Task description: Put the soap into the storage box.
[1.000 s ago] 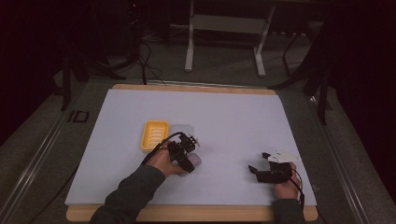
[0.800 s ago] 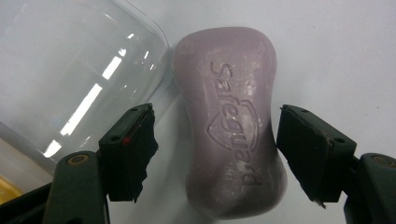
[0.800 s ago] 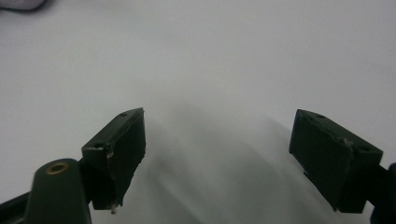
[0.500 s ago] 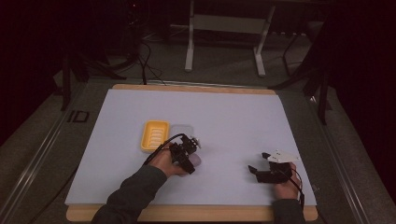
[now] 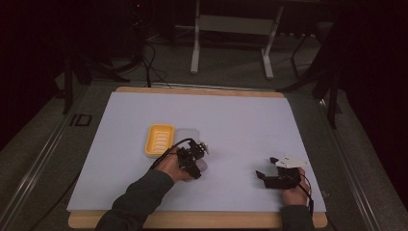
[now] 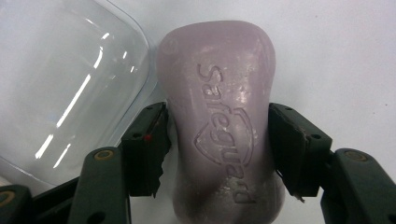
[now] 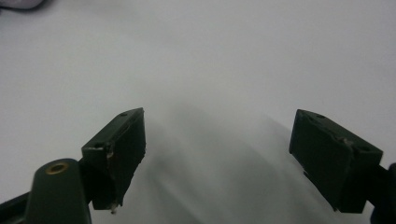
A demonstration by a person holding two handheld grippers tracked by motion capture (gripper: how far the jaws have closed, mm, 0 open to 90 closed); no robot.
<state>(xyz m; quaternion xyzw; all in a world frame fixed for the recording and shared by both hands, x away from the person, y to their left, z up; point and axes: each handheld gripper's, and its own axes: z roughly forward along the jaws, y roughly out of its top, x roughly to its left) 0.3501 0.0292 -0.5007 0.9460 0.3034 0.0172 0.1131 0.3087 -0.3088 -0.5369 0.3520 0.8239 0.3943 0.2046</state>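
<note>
On a white sheet (image 5: pixel 240 120) over a wooden table (image 5: pixel 202 90) in a dark room, the left gripper (image 6: pixel 217 140) pinches a lilac soap (image 6: pixel 219 126) stamped "Safeguard" beside a clear lid (image 6: pixel 60 79), while the right gripper (image 7: pixel 219 154) rests with jaws spread.

Dim high view, dark surroundings, glare streaks, soft close-up shadows

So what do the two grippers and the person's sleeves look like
Both are black two-jaw tools with flat, blocky pads. The left gripper has brass-coloured screws at its joints, a red dot on one pad, and a black cable looping back over the hand. The right gripper has worn pad edges and a white three-cornered plate on top. The left sleeve is dark grey-green.
</note>
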